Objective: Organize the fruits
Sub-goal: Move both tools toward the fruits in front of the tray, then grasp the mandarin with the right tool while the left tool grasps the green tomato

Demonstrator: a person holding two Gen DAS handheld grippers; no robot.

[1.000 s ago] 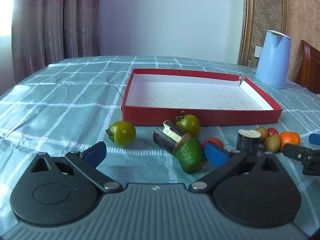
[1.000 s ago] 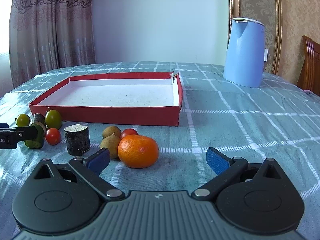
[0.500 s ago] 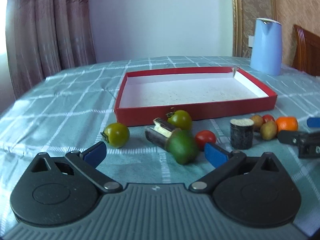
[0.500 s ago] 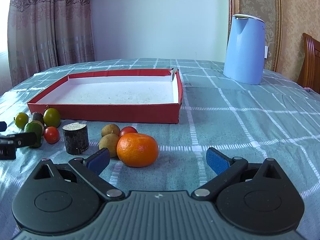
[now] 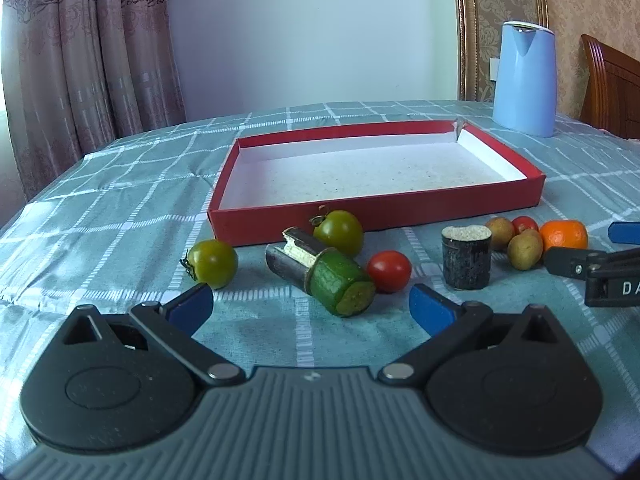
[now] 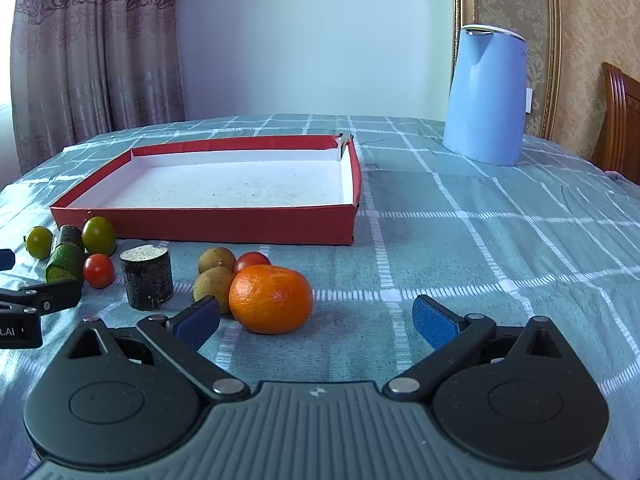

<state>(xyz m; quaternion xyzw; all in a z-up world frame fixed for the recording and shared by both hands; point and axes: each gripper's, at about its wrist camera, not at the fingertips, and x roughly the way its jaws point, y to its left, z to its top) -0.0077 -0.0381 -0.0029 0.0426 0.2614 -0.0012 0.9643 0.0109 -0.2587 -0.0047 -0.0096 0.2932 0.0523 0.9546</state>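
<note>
A red tray (image 5: 376, 210) with a white inside lies on the checked tablecloth; it also shows in the right wrist view (image 6: 208, 224). In front of it lie two green tomatoes (image 5: 212, 262) (image 5: 339, 232), a green-and-dark cane piece (image 5: 320, 272), a red cherry tomato (image 5: 389, 271), a dark upright cane stub (image 5: 466, 258), two brown longans (image 6: 211, 283), another cherry tomato (image 6: 251, 261) and an orange (image 6: 270, 299). My left gripper (image 5: 310, 310) is open and empty, just short of the green cane piece. My right gripper (image 6: 316, 318) is open and empty, the orange just beyond its left finger.
A blue kettle (image 6: 486, 94) stands at the back right of the table. A wooden chair (image 6: 620, 120) is at the right edge. Curtains (image 5: 80, 52) hang at the left. The right gripper's finger shows at the right of the left wrist view (image 5: 592, 266).
My left gripper has pulled back and swung a little to the right, so the fruit sits more central. My right gripper has barely moved. Both stay open.
</note>
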